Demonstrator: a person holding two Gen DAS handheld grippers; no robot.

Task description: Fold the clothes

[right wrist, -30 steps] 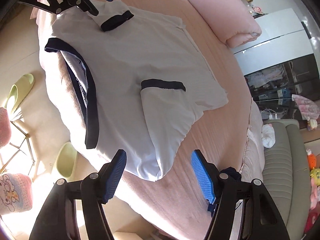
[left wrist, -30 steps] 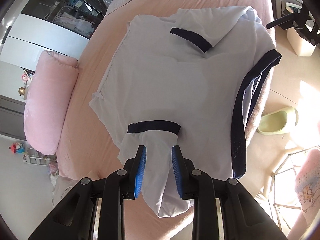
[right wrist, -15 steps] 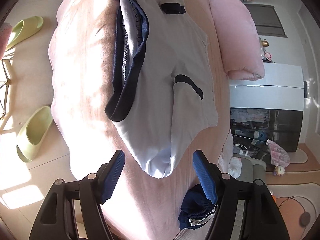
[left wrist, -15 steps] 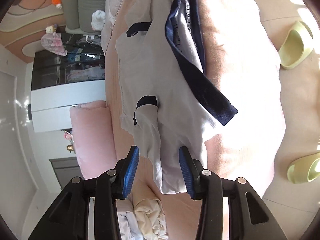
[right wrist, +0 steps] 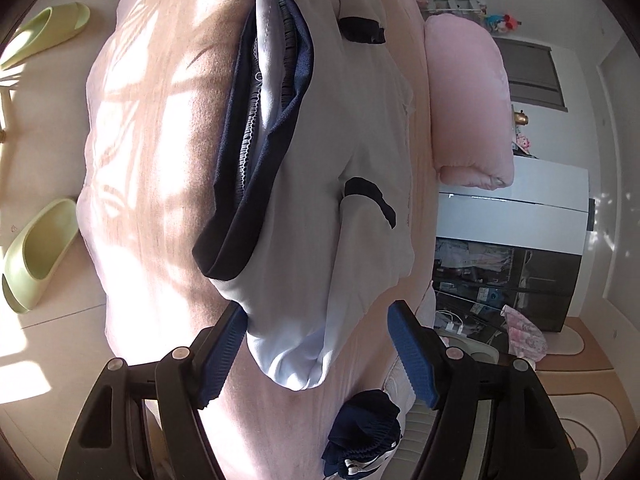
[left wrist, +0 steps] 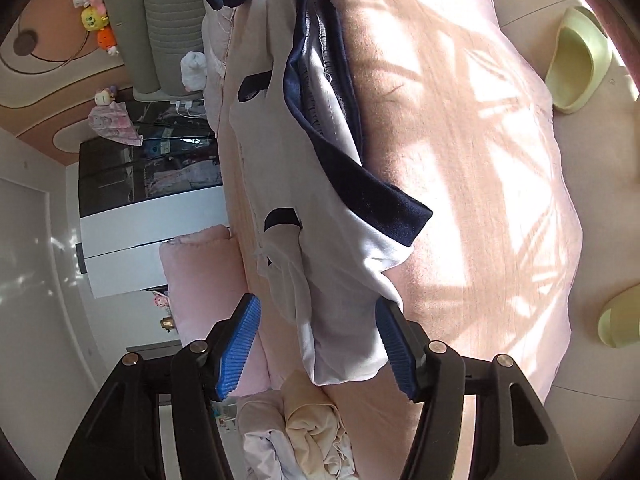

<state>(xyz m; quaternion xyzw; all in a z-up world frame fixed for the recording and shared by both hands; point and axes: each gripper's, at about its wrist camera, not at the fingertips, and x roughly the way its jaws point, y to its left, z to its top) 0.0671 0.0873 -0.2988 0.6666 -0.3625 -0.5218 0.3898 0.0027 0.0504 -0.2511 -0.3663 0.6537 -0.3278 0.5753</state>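
A pale shirt with navy trim [left wrist: 288, 152] [right wrist: 340, 128] lies flat on the pink bed [left wrist: 480, 200] [right wrist: 160, 120], its two sleeves folded in with navy cuffs [left wrist: 282, 216] [right wrist: 368, 196] on top. My left gripper [left wrist: 316, 304] is low at one side end of the shirt. Its jaws are opening, and the folded edge lies loose between the blue pads. At the opposite end my right gripper [right wrist: 316, 308] stands open. The rounded fold of cloth there sits between its fingers, and the left pad [right wrist: 224, 348] is just at the cloth.
A pink pillow [left wrist: 200, 272] [right wrist: 468, 100] lies along the far side of the bed. Crumpled clothes [left wrist: 308, 432] are piled below my left gripper, and a navy garment [right wrist: 360, 432] lies under my right. Green slippers [left wrist: 576, 68] [right wrist: 36, 248] sit on the floor beside the bed.
The left jaws went from pinching the sleeve fold to standing wide around it. Both grippers rolled and sank to the shirt's ends. The shirt stayed put.
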